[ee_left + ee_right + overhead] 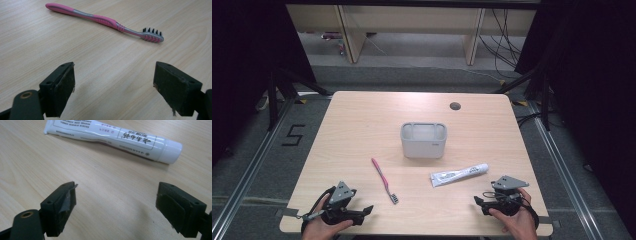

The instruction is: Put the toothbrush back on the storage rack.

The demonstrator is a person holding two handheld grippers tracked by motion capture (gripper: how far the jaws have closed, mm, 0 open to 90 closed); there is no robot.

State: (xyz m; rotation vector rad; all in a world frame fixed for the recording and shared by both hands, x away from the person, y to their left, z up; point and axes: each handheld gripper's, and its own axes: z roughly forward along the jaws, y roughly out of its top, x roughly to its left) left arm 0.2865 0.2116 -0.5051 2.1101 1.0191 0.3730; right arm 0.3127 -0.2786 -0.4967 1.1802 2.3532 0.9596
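Two grippers, jaws apart, holding nothing.
Left gripper (362, 212) at the table's (362, 115) 7 o'clock faces the pink toothbrush (384, 180); right gripper (479, 202) at 5 o'clock faces the toothpaste tube (459, 174).

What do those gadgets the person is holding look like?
Each hand-held gripper, left and right, is black with a grey three-cornered plate on top and a dark trailing cable. Up close, two blocky black jaws carry worn dark pads, with a brass-coloured ring in the left jaw's arm.
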